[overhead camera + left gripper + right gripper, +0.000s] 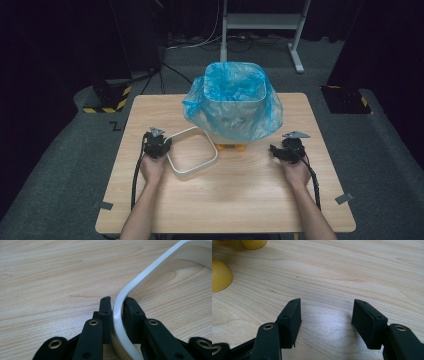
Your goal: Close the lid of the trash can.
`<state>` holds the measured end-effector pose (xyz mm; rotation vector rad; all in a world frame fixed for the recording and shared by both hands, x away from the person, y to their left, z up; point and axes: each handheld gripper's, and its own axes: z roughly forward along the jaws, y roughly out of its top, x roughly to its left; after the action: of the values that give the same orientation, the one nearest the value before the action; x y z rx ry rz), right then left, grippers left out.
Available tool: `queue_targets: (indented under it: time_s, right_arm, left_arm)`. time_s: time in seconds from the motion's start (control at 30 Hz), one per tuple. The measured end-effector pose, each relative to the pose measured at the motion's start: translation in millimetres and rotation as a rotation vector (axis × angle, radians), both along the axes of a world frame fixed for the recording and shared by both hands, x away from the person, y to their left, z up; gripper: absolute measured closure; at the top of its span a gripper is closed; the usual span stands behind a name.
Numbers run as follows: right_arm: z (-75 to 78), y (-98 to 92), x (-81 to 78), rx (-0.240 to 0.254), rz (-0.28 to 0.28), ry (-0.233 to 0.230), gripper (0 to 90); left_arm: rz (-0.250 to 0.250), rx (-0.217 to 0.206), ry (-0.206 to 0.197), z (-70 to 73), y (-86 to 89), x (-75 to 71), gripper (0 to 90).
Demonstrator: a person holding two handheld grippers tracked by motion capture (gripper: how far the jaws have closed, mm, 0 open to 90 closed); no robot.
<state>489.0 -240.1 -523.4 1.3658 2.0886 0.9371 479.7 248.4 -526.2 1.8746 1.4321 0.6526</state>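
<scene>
1. We found the left gripper (117, 305) clamped on the near-left corner of the white square ring (192, 150), its pads pressing both faces of the rim.
2. The ring lay flat on the worktop (235, 195), just in front of the bin lined with a blue bag (234, 100).
3. Our right gripper (325, 315) stood open and empty over the bare worktop, well right of the ring.

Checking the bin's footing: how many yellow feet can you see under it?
2: both yellow feet peek out side by side under the bin's near edge; others may be hidden behind the blue bag.
</scene>
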Motion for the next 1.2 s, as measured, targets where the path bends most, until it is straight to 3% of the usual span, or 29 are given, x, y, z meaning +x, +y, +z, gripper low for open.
queue_targets:
  time_s: [0.17, 0.27, 0.47, 0.77, 1.2]
  right_arm:
    - [0.0, 0.0, 0.0, -0.001, -0.003, 0.0, 39.9]
    - [0.0, -0.2, 0.2, 0.0, -0.005, 0.004, 39.2]
    - [-0.1, -0.7, 0.7, 0.002, -0.014, 0.007, 36.5]
    - [-0.2, -0.9, 1.2, 0.001, -0.026, 0.007, 34.0]
    - [-0.2, -0.9, 1.2, 0.001, -0.025, 0.008, 33.0]
  left_arm:
    - [-0.019, 0.005, -0.004, 0.1, -0.7, -0.4, 77.6]
    - [-0.027, -0.018, -0.005, 0.2, 1.6, -0.2, 78.0]
    - [-0.036, -0.026, -0.007, 0.8, 3.3, -0.7, 78.7]
    - [-0.057, 0.008, -0.003, 7.5, 4.0, -6.8, 79.7]
    - [-0.102, 0.018, -0.01, 20.4, -1.9, -24.0, 79.8]
